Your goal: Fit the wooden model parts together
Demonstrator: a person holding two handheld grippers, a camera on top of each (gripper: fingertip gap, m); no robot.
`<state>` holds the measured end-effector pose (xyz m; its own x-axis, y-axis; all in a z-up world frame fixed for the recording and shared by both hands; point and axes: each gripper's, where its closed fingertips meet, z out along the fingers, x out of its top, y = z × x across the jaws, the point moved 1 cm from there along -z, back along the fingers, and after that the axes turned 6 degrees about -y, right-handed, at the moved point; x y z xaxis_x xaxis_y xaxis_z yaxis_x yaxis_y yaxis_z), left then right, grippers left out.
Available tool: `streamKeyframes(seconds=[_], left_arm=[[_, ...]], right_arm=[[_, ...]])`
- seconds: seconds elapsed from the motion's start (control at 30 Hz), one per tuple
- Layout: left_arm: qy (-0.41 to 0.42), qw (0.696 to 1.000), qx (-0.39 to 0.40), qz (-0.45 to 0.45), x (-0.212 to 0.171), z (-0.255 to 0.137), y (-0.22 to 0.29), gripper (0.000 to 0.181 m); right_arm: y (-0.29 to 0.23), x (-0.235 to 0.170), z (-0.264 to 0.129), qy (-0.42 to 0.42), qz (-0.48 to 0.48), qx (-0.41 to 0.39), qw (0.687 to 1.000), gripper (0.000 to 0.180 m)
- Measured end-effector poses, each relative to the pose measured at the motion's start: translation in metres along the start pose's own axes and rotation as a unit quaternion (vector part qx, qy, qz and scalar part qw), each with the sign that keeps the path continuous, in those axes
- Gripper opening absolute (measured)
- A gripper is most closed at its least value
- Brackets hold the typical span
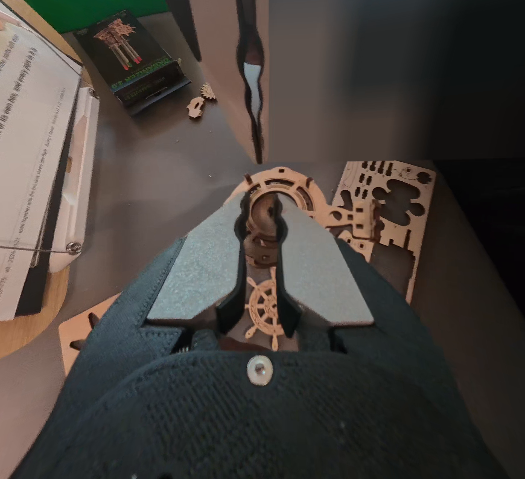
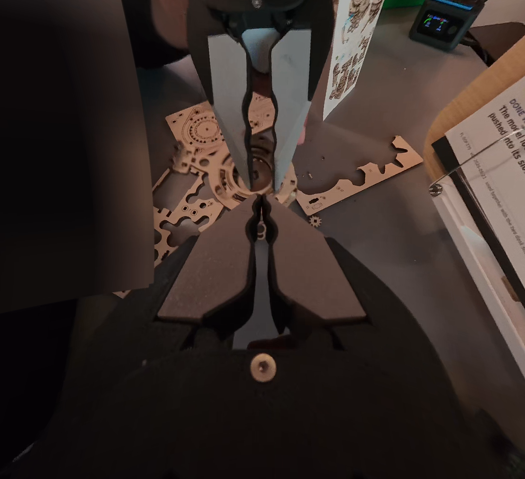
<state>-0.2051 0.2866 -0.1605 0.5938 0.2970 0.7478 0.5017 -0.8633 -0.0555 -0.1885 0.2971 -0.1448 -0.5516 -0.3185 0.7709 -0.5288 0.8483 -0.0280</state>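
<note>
A round wooden ring assembly (image 1: 287,184) lies on cut-out plywood sheets on the dark table. My left gripper (image 1: 262,204) reaches down into its middle, its fingers closed on the dark round hub (image 1: 262,218). In the right wrist view the same hub (image 2: 261,175) sits between the left gripper's fingers (image 2: 235,124). My right gripper (image 2: 260,199) faces it from the opposite side, tips together just short of the ring. A small pale wooden piece (image 2: 261,231) shows in the gap between its fingers; I cannot tell if it is held. A wooden ship's wheel (image 1: 264,312) lies under the left gripper.
Cut-out plywood sheets (image 1: 397,201) (image 2: 355,178) surround the ring. A small gear (image 2: 314,221) lies loose. The kit box (image 1: 130,61) and two loose parts (image 1: 201,98) sit far left. A paper stand (image 1: 37,138) (image 2: 483,181), a picture strip (image 2: 358,24) and a small screen device (image 2: 443,19) border the area. Left and right tips are no more than a few centimetres apart.
</note>
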Motion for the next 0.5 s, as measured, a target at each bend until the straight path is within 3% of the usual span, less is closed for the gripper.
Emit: streamKeyframes(seconds=[0.03, 0.33, 0.43, 0.5], left_arm=[[0.002, 1.0, -0.007, -0.001, 0.0, 0.0, 0.002, 0.014], [0.006, 1.0, 0.004, 0.012, 0.0, -0.001, 0.0, 0.014], [0.01, 1.0, 0.004, 0.008, 0.0, -0.001, -0.001, 0.014], [0.012, 1.0, 0.005, 0.007, 0.0, -0.001, -0.001, 0.014]], right_arm=[[0.0, -0.006, 0.004, -0.016, -0.005, -0.001, 1.0, 0.0], [-0.002, 0.0, -0.001, 0.013, -0.007, 0.0, 1.0, 0.0], [-0.01, -0.002, 0.003, 0.006, -0.01, 0.016, 1.0, 0.012], [-0.011, -0.006, 0.008, -0.009, -0.009, 0.016, 1.0, 0.011]])
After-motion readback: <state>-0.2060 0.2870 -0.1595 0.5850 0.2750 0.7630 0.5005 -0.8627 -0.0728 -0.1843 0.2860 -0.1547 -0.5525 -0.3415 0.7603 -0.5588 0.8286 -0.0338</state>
